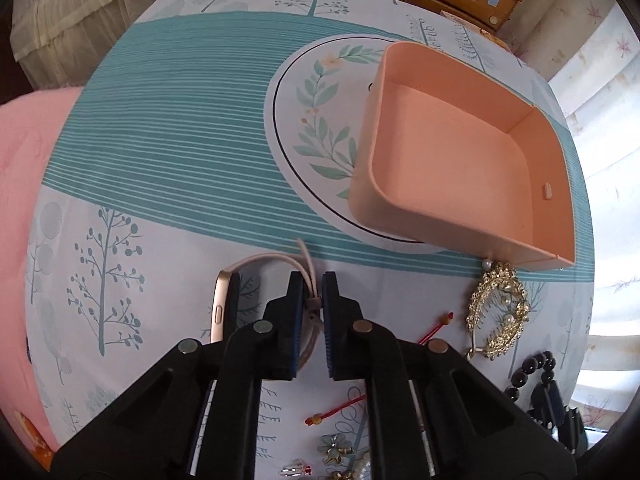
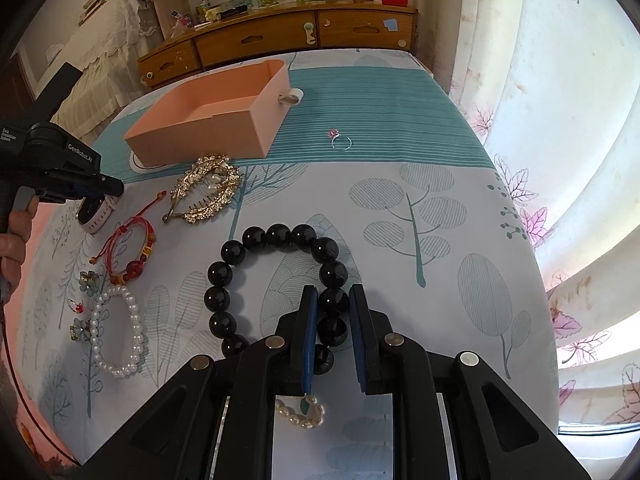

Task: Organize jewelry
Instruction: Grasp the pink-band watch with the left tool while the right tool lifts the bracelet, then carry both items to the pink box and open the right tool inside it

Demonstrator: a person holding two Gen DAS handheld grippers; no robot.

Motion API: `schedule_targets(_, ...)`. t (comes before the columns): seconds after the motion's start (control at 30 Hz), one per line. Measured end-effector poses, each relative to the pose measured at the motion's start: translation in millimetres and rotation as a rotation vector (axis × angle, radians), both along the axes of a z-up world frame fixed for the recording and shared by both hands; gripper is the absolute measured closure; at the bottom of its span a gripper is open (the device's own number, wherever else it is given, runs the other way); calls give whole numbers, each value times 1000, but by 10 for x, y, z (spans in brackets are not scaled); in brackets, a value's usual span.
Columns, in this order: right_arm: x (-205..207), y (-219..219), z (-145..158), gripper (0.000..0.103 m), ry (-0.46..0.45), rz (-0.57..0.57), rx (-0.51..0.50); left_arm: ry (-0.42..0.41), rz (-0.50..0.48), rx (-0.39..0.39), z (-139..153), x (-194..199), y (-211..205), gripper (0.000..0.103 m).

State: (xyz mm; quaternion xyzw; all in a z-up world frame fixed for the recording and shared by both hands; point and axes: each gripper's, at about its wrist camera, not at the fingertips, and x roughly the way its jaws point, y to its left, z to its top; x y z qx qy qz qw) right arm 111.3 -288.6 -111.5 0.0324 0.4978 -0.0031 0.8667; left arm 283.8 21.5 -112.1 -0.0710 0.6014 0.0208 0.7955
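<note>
A gold watch (image 1: 224, 304) with a pale pink strap lies on the bed. My left gripper (image 1: 312, 280) has its jaws on either side of the strap, nearly closed on it. It also shows in the right wrist view (image 2: 100, 184), over the watch (image 2: 94, 216). My right gripper (image 2: 333, 292) has its jaws around a bead of the black bead bracelet (image 2: 276, 280); the beads fill the gap. The empty peach box (image 1: 460, 160) stands open beyond, also seen in the right wrist view (image 2: 208, 120).
A gold pearl hair comb (image 2: 208, 188), a red cord bracelet (image 2: 128, 248), a white pearl bracelet (image 2: 116, 332), flower earrings (image 2: 88, 280), a silver ring (image 2: 341, 141) and a small pearl piece (image 2: 302, 412) lie on the patterned sheet. A wooden cabinet (image 2: 280, 36) stands behind.
</note>
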Motion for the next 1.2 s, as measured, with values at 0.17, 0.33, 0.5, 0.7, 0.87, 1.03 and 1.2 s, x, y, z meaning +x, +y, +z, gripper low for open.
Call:
schedule_targets(0.17,30,46,0,88,16,7,-29,-56,-44,-5,101,-206,-81,97)
schedule_targets(0.33,66,152,81,88,18,38,-29,-120,-93,-38,352,-429,-53,97)
schedule_targets(0.5,82,328,429,88,-54,79,-32,-192,-127,-51,638,-577,35,97)
schedule_targets(0.7,171,646,951,88,-151,155,-47,-276,-168,-65,1033,-757,30,97)
schedule_targets(0.87,320,864,1359,88,-236,164,-86,-329,-195,-70,1304,-827,-17,97)
schedule_targets(1.03,573,969,1730,88,-297,156,-74,-363,-195,-76,1492,-745,-36,97)
schedule_targets(1.2,943,1072,1987,88,-318,148,-58,-400,-179,-84,1639,-620,-30,97)
